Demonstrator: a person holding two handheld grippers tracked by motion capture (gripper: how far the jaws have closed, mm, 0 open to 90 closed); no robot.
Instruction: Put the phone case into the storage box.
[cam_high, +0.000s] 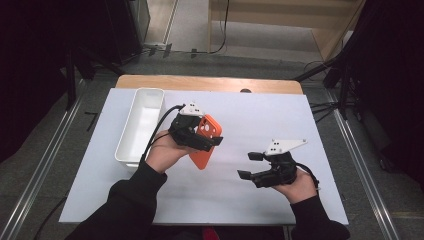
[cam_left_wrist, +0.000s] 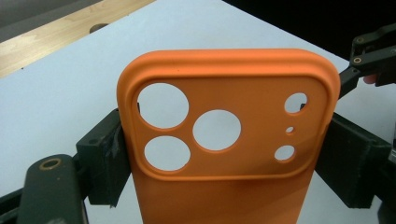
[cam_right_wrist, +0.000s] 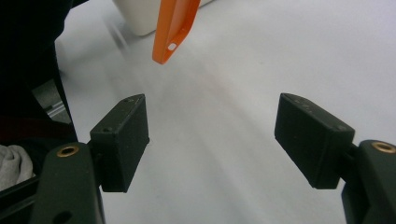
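high view has the left gripper (cam_high: 212, 142) clamping the case (cam_high: 206, 141) beside the bin (cam_high: 131, 145), right gripper (cam_high: 251, 165) wide and empty, so binning it likely comes next.

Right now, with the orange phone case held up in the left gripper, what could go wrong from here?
1. The left gripper pinches the orange phone case only by its side edges near the camera cutouts; the soft case could flex and pop out.
2. The case hangs above the white mat, not over the white bin, so a slip would likely drop it outside the bin.
3. The right gripper is open and empty, giving no backup support.
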